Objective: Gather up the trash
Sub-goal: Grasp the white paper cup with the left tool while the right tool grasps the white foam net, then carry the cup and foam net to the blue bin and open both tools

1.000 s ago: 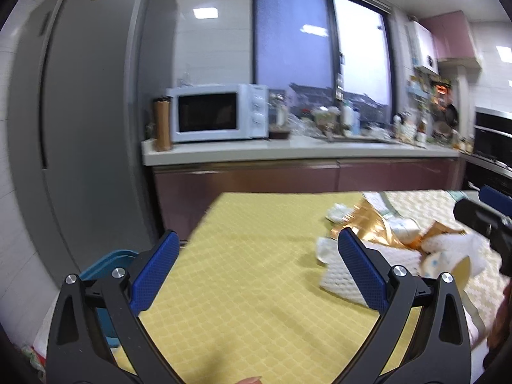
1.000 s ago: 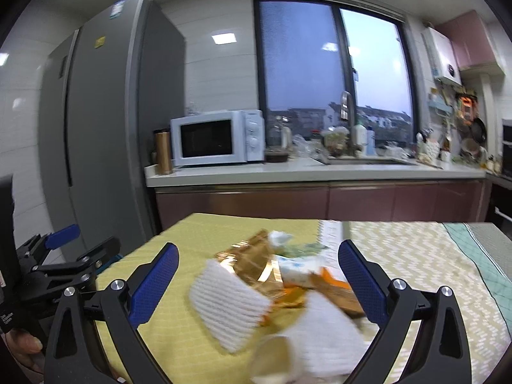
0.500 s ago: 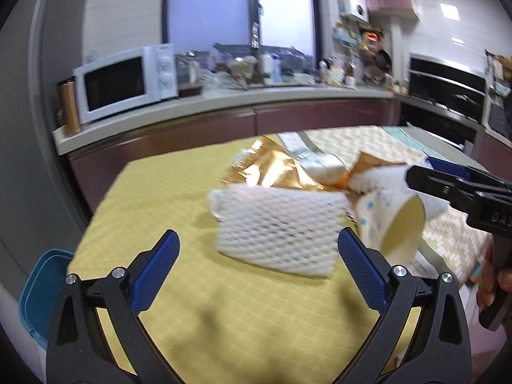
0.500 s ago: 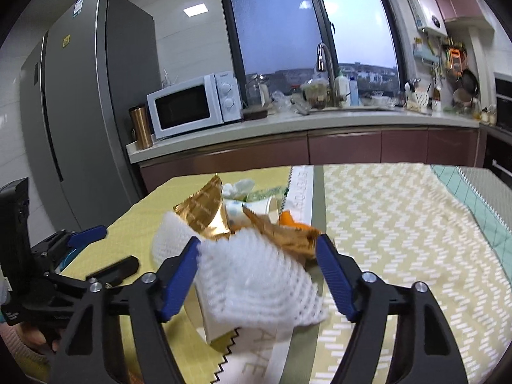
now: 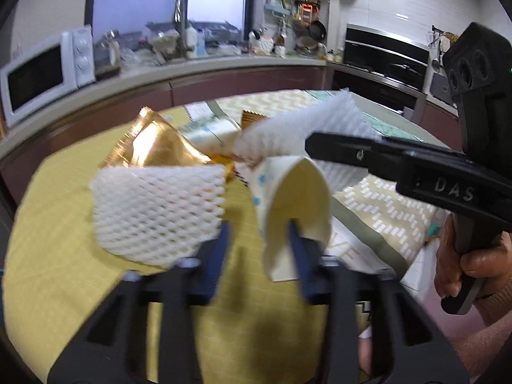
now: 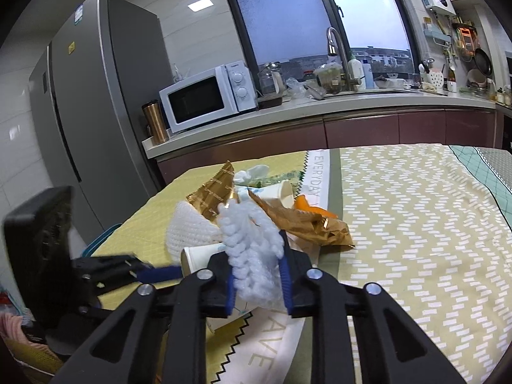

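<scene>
A trash pile lies on the yellow tablecloth [image 5: 57, 256]: a white foam net sleeve [image 5: 156, 211], a gold foil wrapper [image 5: 153, 147], and a dotted paper cup [image 5: 294, 201] on its side. My left gripper [image 5: 257, 243] is partly closed, its right finger inside the cup's mouth and its left finger [image 5: 220, 249] outside beside the foam sleeve. My right gripper [image 6: 256, 268] is shut on a second white foam net [image 6: 252, 240], which also shows in the left wrist view [image 5: 320, 124]. The cup [image 6: 204, 256] lies just left of the right gripper.
A second paper cup [image 6: 281, 190], orange peel [image 6: 304, 206] and a brown wrapper [image 6: 313, 227] lie further back. A patterned cloth [image 6: 416, 224] covers the table's right side. A blue bin [image 6: 99, 240] stands beside the table's left edge. Counter, microwave [image 6: 208, 99] and fridge [image 6: 96, 96] stand behind.
The right gripper has closed on the foam net and lifted it. The left gripper has moved forward to the paper cup and narrowed, with one finger entering the cup's mouth.
</scene>
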### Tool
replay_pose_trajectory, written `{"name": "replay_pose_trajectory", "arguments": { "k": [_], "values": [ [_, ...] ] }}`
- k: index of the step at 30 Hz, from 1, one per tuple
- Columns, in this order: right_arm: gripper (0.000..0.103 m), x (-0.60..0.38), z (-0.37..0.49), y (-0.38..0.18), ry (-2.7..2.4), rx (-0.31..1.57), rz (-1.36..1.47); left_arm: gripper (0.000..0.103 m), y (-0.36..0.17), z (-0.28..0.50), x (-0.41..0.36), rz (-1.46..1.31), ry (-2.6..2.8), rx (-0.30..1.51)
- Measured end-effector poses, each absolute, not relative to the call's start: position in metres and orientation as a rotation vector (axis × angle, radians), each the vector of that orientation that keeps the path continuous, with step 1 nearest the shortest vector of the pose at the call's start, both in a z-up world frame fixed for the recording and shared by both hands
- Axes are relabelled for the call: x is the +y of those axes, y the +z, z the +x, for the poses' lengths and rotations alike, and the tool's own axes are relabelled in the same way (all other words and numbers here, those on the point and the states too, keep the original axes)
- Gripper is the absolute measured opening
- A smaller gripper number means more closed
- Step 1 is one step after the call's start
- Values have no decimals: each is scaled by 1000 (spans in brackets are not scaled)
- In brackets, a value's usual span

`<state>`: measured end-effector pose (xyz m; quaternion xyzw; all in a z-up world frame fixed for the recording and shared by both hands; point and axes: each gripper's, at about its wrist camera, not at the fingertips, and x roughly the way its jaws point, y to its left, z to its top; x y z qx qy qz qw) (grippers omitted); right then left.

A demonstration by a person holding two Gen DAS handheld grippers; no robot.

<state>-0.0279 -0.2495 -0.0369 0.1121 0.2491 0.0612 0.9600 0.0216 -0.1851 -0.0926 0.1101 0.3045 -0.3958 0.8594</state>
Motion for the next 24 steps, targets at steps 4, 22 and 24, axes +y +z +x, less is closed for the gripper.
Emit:
{"name": "replay_pose_trajectory", "arguments": {
  "k": [4,22,24],
  "values": [
    [17,-246,-30,-29,148,495,218,4,-92,30,-175,163,-840,657],
    [17,-176,-19,35,390,372,159,4,-21,1,3,-166,-830,488],
    [17,-161,-11,37,433,373,145,4,-16,1,22,-180,-780,469]
  ]
}}
